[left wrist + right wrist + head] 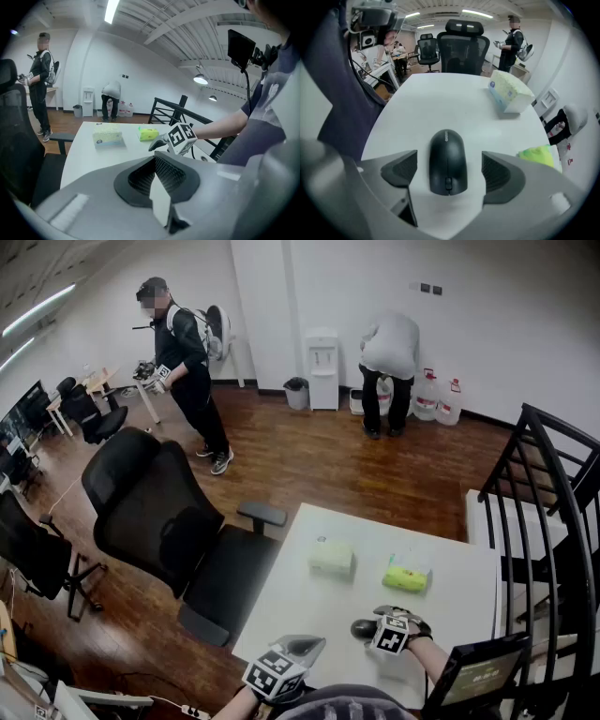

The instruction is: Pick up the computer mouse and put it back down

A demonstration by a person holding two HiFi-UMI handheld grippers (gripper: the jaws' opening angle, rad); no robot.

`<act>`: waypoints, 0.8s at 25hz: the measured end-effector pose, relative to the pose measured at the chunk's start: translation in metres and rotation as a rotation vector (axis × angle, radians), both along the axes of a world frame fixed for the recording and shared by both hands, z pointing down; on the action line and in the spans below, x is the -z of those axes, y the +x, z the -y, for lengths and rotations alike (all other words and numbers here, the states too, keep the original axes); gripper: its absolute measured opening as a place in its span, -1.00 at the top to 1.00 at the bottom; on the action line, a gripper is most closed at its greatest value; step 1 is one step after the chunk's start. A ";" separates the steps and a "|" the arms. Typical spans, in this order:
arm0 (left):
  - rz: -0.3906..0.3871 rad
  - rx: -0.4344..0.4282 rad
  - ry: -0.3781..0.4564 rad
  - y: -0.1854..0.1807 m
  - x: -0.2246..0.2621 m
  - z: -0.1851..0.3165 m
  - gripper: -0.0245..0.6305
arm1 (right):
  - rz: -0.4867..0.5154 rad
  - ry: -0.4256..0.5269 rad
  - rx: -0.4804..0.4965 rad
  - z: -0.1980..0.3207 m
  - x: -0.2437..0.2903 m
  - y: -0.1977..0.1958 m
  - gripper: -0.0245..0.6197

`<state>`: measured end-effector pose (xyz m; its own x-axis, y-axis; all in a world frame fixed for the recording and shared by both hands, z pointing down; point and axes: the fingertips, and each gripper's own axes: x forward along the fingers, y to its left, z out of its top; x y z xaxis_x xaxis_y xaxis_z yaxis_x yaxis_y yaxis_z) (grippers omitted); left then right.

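A black computer mouse (447, 161) lies flat on the white table (440, 103), right between the pads of my right gripper (447, 171). Those jaws stand wide open, with a gap on each side of the mouse, and the gripper points steeply down at it. In the head view the mouse (361, 629) shows as a dark lump beside the right gripper (375, 626) near the table's front edge. My left gripper (300, 645) hovers at the front left of the table. Its pads (165, 173) meet with nothing between them, so it is shut.
A pale tissue box (332, 556) and a green pack (405, 577) lie farther back on the table. A black office chair (159, 521) stands against the table's left edge. A black stair railing (553, 521) runs along the right. Two people stand far off.
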<state>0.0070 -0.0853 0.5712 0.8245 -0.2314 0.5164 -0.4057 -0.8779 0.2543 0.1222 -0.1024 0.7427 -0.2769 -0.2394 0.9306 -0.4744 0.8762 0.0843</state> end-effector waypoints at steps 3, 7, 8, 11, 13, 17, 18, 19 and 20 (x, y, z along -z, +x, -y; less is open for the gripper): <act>0.011 0.032 -0.054 -0.017 -0.010 -0.024 0.87 | -0.010 -0.074 0.026 -0.036 -0.013 -0.008 -0.40; 0.021 0.043 -0.089 -0.018 -0.018 -0.043 0.88 | -0.019 -0.139 0.034 -0.066 -0.023 -0.003 -0.40; 0.021 0.045 -0.087 -0.017 -0.018 -0.042 0.87 | -0.020 -0.146 0.034 -0.065 -0.026 -0.001 -0.40; 0.024 0.058 -0.075 -0.017 -0.019 -0.033 0.87 | -0.023 -0.159 0.024 -0.055 -0.034 0.004 -0.40; 0.028 0.057 -0.074 -0.016 -0.021 -0.031 0.87 | -0.009 -0.159 0.032 -0.052 -0.032 0.000 -0.40; 0.034 0.043 -0.073 -0.010 -0.021 -0.032 0.87 | -0.007 -0.156 0.036 -0.056 -0.028 -0.002 -0.29; 0.032 0.039 -0.073 -0.008 -0.020 -0.033 0.87 | -0.004 -0.153 0.031 -0.059 -0.027 -0.002 -0.15; 0.031 0.033 -0.071 -0.005 -0.020 -0.035 0.87 | -0.001 -0.149 0.023 -0.061 -0.026 -0.001 0.02; 0.031 0.026 -0.069 -0.004 -0.019 -0.036 0.87 | 0.003 -0.143 0.013 -0.062 -0.026 -0.001 0.03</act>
<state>0.0033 -0.0490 0.5899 0.8022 -0.2154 0.5569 -0.4364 -0.8481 0.3005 0.1215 -0.0404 0.7688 -0.2816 -0.1007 0.9542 -0.4632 0.8852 -0.0433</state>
